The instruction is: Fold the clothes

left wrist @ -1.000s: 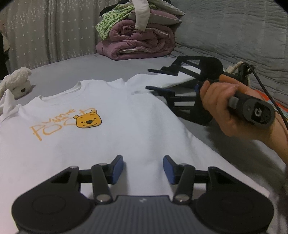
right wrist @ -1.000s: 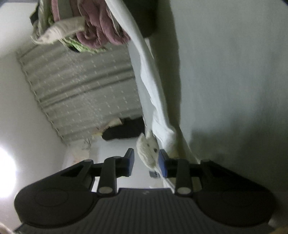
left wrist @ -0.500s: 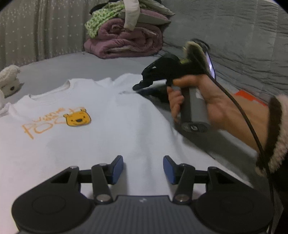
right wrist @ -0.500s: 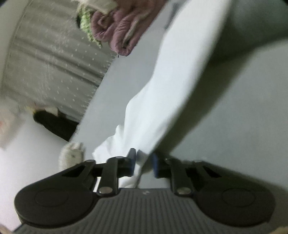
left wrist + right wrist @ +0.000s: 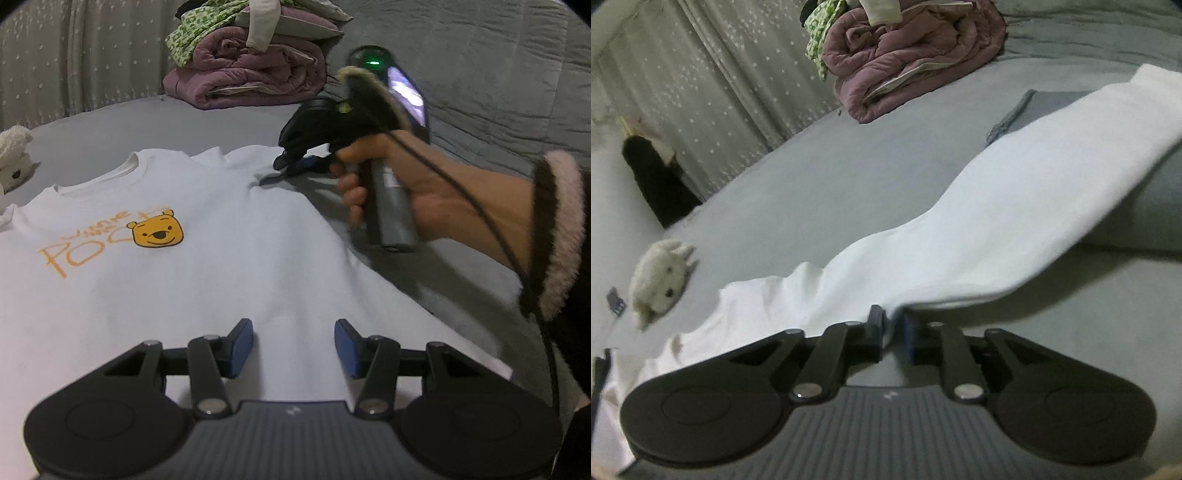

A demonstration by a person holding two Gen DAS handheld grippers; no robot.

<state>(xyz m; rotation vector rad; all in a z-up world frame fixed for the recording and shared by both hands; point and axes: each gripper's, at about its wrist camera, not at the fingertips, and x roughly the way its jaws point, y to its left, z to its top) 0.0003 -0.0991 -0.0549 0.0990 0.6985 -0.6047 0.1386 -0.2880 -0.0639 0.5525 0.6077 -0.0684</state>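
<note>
A white T-shirt [image 5: 221,266] with a yellow bear print [image 5: 158,232] lies flat, front up, on the grey bed. My left gripper [image 5: 293,347] hovers open over its lower part with nothing between the pads. My right gripper [image 5: 284,168], held in a person's hand [image 5: 424,184], sits at the shirt's right shoulder, where the cloth puckers. In the right wrist view the long white sleeve [image 5: 997,221] runs away from my right gripper [image 5: 891,328]. Its jaws are opening, a fold of the sleeve lies in the narrow gap, and the pads do not press on it.
A pile of purple and green folded bedding [image 5: 251,66] sits at the back of the bed. A white plush toy [image 5: 13,155] lies at the far left. A grey quilt [image 5: 498,74] rises on the right, and a starred curtain [image 5: 738,92] hangs behind.
The right gripper rolled upright and rose a little at the shoulder. It closed on the sleeve cloth half a second ago, and its jaws have parted again. The left gripper stayed put.
</note>
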